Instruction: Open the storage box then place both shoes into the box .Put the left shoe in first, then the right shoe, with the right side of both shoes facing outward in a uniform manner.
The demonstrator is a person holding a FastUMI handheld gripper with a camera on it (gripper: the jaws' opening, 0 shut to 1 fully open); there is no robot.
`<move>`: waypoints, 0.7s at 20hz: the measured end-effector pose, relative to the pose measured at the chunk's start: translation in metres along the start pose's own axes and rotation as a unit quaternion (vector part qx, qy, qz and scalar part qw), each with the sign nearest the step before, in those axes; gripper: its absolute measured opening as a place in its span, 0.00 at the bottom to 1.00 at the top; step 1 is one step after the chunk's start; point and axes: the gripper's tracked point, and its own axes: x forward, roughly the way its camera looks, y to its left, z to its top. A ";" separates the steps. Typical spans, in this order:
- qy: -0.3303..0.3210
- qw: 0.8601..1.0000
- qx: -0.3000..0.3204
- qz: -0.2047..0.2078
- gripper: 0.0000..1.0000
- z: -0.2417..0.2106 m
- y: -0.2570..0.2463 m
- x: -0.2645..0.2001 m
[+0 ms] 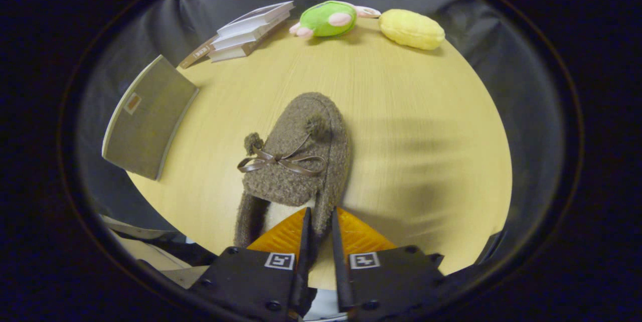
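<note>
The gripper (319, 221) has its fingers nearly together, pinching the side wall of a brown fuzzy shoe (296, 161) at its opening, one finger inside against the pale lining and one outside. The shoe rests on the round wooden table (411, 126), toe pointing away, a thin ribbon bow (281, 161) with two pompoms across its top. Off to the left, a flat grey panel (148, 116) carries a small label too blurred to read. Beyond the shoe sits a stack of books (246, 33), spine writing illegible, then a green plush toy (328, 19) and a yellow plush toy (411, 29).
</note>
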 end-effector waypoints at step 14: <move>-0.001 0.978 0.204 0.041 0.04 0.017 0.022 -0.027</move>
